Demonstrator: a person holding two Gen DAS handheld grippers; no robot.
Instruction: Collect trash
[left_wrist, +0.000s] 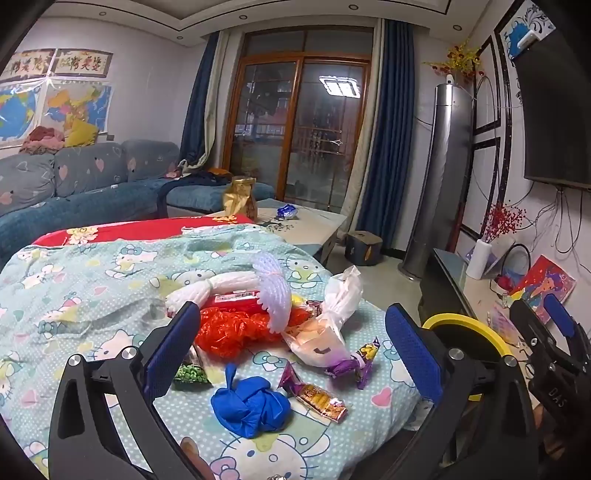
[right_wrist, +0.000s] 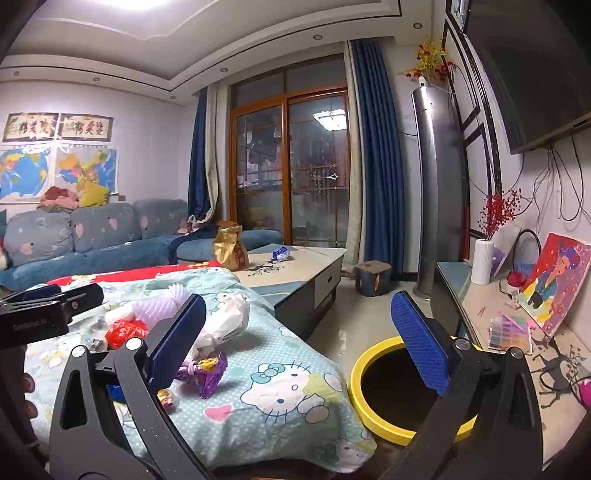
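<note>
Here the left gripper (left_wrist: 291, 347) hangs with its blue-padded jaws spread wide and nothing between them, above a litter heap at the centre of the left wrist frame: a crumpled blue plastic glove (left_wrist: 249, 406), an orange-red plastic bag (left_wrist: 229, 328), white foam fruit netting (left_wrist: 275, 291), a knotted clear plastic bag (left_wrist: 328, 325) and a purple snack wrapper (left_wrist: 314, 395), all on the pale cartoon-cat bedsheet (left_wrist: 74, 295). The right gripper (right_wrist: 299, 339) is equally wide and empty, over the sheet's edge; the yellow-rimmed black bin (right_wrist: 369, 402) sits on the floor at lower right.
</note>
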